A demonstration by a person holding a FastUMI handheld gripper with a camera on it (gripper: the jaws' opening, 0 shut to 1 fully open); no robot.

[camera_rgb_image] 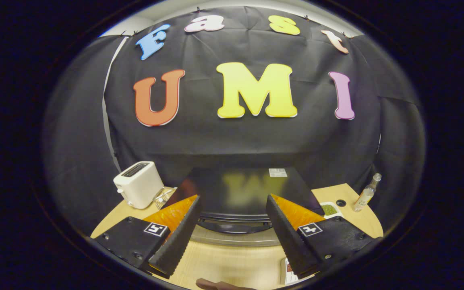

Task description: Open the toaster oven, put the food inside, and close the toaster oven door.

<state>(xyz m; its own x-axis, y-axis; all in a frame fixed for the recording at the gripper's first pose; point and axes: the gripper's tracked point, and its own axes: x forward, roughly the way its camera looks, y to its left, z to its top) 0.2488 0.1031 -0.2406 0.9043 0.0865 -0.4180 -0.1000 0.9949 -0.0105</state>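
The toaster oven (236, 187) is a black box with a glossy top, seen from above on a light wooden table (232, 262). Its silver door handle (236, 239) runs across the front, and the door looks closed. My gripper (233, 199) hovers above the oven's front edge, open, with nothing between the fingers. The handle lies in the gap between the fingers, lower down. A brown piece (220, 285), possibly the food, lies on the table in front of the oven and is partly cut off.
A white pop-up toaster (138, 184) stands left of the oven. To the oven's right are a small white dish with something green (328, 209), a black cap (340, 202) and a clear bottle (367, 193). A white printed item (290, 274) lies by the right finger.
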